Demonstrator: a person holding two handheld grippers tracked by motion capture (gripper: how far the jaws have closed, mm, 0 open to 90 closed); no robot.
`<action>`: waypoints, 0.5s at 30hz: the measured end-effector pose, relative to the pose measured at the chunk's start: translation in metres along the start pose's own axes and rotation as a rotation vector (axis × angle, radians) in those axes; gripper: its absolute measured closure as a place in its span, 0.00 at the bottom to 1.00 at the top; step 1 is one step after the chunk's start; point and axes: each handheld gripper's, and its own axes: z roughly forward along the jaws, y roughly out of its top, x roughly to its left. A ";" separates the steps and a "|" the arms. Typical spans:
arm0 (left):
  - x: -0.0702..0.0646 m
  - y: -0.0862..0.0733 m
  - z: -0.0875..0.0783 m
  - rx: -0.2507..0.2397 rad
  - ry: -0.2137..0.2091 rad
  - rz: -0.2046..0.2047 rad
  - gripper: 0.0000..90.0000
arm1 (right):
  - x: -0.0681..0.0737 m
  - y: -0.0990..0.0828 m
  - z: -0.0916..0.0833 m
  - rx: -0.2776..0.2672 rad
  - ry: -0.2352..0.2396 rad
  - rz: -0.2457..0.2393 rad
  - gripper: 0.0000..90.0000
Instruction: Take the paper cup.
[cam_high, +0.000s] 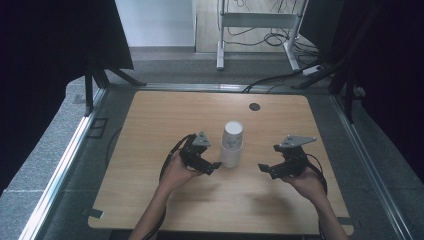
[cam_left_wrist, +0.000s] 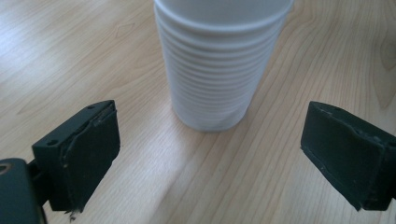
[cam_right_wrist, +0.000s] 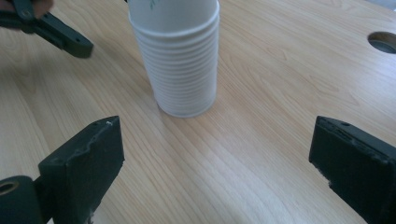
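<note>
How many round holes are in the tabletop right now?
1. The round hole sits near the table's far edge, beyond the stack of white cups at its middle; the right gripper view catches it at top right. Arms may hide others.

Two grippers flanked a cup stack at mid-frame

The stack of white cups (cam_high: 232, 144) stood on the wooden table (cam_high: 165, 120); the left gripper (cam_high: 213, 165) sat just beside it, the right gripper (cam_high: 264, 169) a little apart, both jaws spread.
</note>
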 end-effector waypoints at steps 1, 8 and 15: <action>0.000 0.002 0.001 -0.002 -0.004 -0.002 0.05 | 0.000 0.002 0.001 0.001 0.006 0.000 0.03; 0.002 0.012 0.009 -0.011 -0.031 0.002 0.05 | -0.001 0.020 0.010 -0.016 0.041 -0.003 0.05; 0.003 0.022 0.019 -0.019 -0.051 0.008 0.06 | -0.001 0.038 0.016 -0.037 0.071 -0.007 0.10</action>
